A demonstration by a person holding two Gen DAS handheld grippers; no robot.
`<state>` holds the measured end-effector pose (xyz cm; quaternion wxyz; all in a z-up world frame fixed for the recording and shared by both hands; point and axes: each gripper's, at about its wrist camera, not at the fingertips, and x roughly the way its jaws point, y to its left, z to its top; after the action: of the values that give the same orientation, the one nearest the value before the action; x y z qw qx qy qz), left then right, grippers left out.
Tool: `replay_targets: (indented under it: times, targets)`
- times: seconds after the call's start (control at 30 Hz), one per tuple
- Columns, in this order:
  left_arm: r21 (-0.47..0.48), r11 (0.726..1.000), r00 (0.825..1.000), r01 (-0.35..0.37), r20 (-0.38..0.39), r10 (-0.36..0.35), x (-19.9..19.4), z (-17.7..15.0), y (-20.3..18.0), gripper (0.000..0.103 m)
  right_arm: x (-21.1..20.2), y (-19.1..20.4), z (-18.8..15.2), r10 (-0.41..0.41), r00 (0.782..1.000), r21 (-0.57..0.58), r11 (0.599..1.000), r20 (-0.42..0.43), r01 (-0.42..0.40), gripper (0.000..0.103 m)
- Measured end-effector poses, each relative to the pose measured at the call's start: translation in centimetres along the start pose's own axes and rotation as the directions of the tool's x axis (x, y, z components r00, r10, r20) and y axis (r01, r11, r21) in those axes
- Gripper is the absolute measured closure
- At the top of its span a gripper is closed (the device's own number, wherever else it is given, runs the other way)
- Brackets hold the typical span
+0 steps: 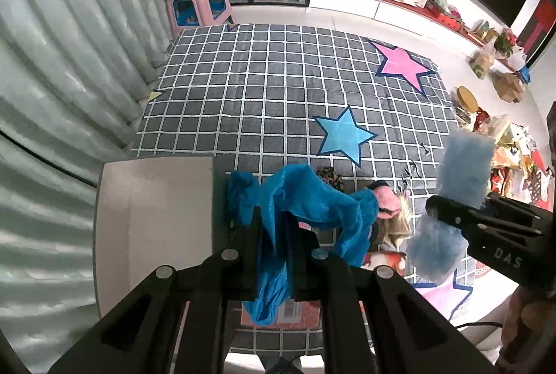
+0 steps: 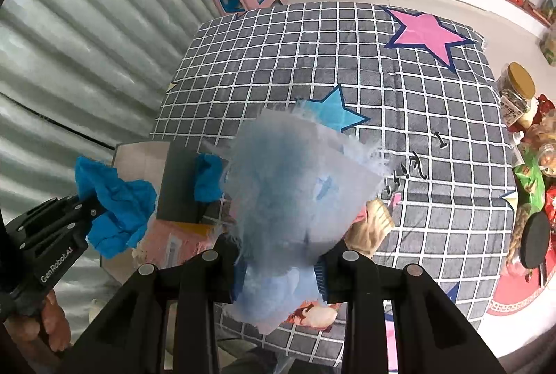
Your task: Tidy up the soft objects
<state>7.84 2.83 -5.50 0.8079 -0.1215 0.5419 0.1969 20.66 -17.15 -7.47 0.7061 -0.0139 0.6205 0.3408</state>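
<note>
**A:** Both pieces are up in the air right now. The left tongs are pressed tight on the bright blue cloth, which droops in folds over the near edge of the mat. The right tongs are pinching the pale blue fluffy piece, held just to the right of it.

**B:** So how far along, would you say?

**A:** Early to middling, I reckon. Another blue bundle sits by the grey box at the near left, and I can't tell if that's sorted or merely resting there. A pink soft toy and some pale furry stuff lie on the mat beneath, not yet picked up. These two pieces need a home too.

**B:** And the surroundings?

**A:** A grey checked mat with pink and blue stars spread on a white floor. Curtain along the left, a pink stool at the far end before glass-fronted shelves, clutter down the right side.
</note>
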Motion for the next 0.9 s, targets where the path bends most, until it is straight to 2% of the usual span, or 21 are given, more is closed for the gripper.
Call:
replay_targets:
  times: [0.63,0.9]
  targets:
    - [0.030,0.999,0.999,0.032,0.024,-0.033,-3.0,-5.5,1.3,0.092,-1.5,3.6,-5.9,-0.018,1.000,0.000,1.000,0.016,0.018,0.070]
    - [0.010,1.000,0.999,0.028,0.028,-0.028,-4.0,-7.7,3.1,0.092,-1.5,5.9,-7.8,-0.010,1.000,-0.020,1.000,0.012,0.011,0.070]
